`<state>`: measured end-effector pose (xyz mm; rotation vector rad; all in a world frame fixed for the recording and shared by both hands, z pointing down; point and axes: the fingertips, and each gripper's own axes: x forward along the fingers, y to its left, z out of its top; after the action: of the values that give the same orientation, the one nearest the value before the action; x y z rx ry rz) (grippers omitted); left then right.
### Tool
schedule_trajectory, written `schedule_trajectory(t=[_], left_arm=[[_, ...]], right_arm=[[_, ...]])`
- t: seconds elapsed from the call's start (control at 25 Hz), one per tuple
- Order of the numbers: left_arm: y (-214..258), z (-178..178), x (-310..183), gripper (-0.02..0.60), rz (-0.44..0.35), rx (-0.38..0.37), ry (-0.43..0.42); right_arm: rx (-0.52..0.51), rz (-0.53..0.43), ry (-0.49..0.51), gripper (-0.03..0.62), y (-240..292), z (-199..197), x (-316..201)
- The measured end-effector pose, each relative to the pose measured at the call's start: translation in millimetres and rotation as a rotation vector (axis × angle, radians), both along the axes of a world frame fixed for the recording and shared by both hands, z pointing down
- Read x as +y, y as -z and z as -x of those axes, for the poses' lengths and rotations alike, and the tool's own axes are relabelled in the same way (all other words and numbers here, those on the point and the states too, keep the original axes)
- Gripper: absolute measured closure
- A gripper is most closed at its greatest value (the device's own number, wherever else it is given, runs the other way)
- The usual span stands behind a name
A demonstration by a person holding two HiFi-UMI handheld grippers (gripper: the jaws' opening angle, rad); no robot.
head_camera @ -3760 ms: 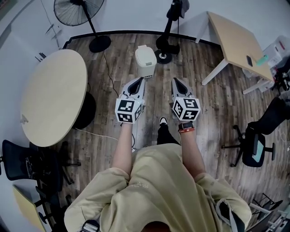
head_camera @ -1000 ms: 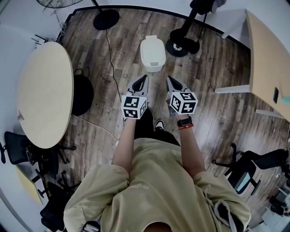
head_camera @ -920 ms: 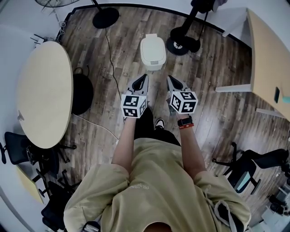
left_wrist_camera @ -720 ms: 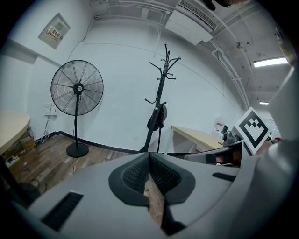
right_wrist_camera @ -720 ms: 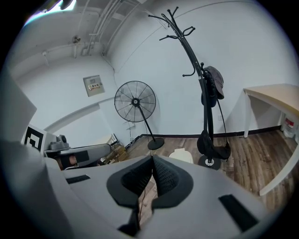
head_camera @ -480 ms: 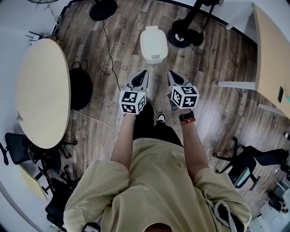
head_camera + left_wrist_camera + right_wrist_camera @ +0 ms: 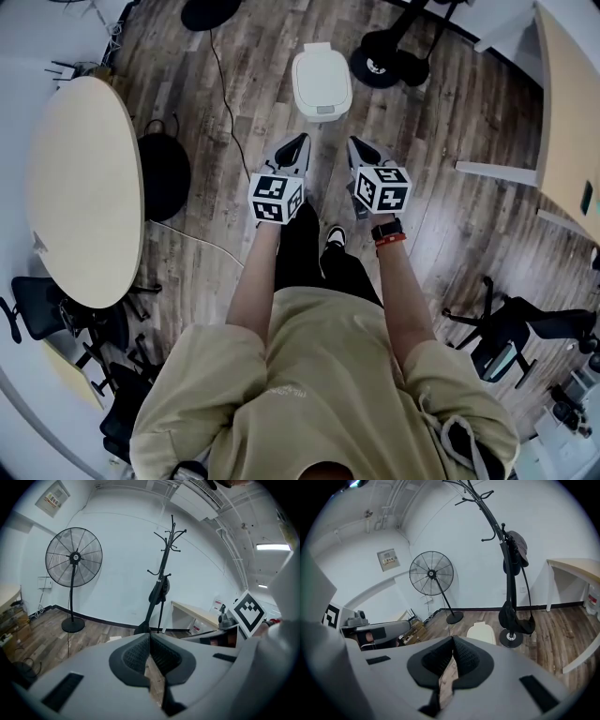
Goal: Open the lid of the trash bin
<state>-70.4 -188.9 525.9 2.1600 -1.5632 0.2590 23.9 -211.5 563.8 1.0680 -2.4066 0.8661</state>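
White trash bin [image 7: 322, 82] (lid down) faces left tool [image 7: 296, 142], right tool [image 7: 356, 143], jaws together, empty.

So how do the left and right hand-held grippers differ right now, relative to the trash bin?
The right hand-held gripper sees the trash bin just right of its jaws in its own view; the left hand-held gripper sees at most a pale sliver. A red-edged watch sits behind the right one; none behind the left. Shared: jaws together, nothing held, both pointing at the closed bin, short of it.
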Motion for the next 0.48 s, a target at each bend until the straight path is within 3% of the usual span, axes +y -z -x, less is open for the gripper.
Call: schedule_trajectory(t=[0.48], left_arm=[[-46, 13, -25, 0.557, 0.046, 0.007, -0.022]], right_arm=[[0.021, 0.030, 0.030, 0.592, -42, 21, -30]])
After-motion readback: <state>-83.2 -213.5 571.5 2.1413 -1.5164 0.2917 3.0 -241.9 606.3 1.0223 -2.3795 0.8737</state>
